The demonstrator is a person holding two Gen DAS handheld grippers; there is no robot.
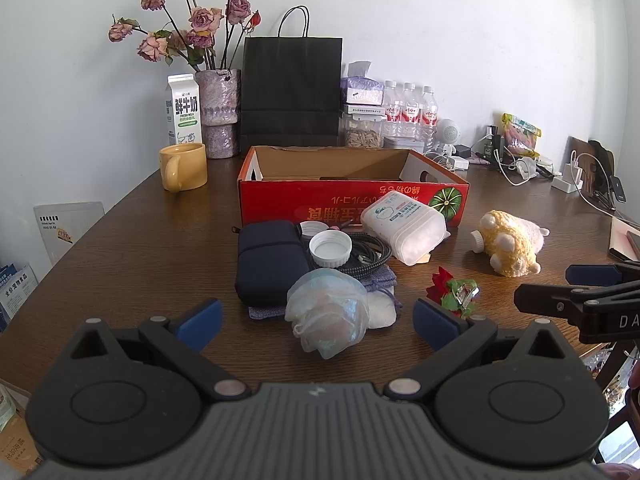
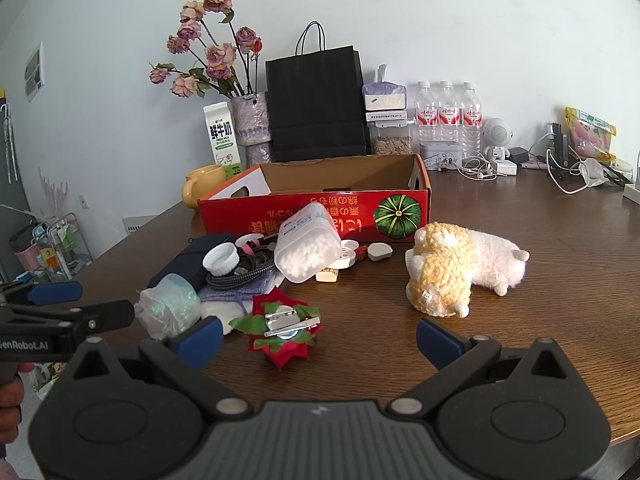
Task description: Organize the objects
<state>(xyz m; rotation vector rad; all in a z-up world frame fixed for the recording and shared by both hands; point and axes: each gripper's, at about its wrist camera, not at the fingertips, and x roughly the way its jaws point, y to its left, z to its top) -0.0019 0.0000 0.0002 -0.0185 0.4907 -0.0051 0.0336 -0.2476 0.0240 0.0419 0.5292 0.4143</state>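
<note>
An open red cardboard box (image 1: pixel 352 200) (image 2: pixel 316 208) stands mid-table. In front of it lies a pile: a dark blue case (image 1: pixel 268 264), a white cap (image 1: pixel 330 249), a coiled cable (image 1: pixel 368 258), a white tub of cotton swabs (image 1: pixel 404 226) (image 2: pixel 308 242), a crumpled clear bag (image 1: pixel 328 316) (image 2: pixel 170 306). A red flower clip (image 2: pixel 284 326) (image 1: pixel 454 292) and a yellow-white plush toy (image 2: pixel 460 268) (image 1: pixel 510 242) lie to the right. My left gripper (image 1: pixel 318 322) is open before the bag. My right gripper (image 2: pixel 318 338) is open, the clip between its fingers, untouched.
At the back stand a yellow mug (image 1: pixel 183 167), a milk carton (image 1: pixel 182 110), a vase of dried roses (image 1: pixel 218 114), a black paper bag (image 1: pixel 292 88), water bottles (image 1: pixel 410 112), chargers and cables (image 2: pixel 576 168). The table edge (image 2: pixel 624 436) curves near right.
</note>
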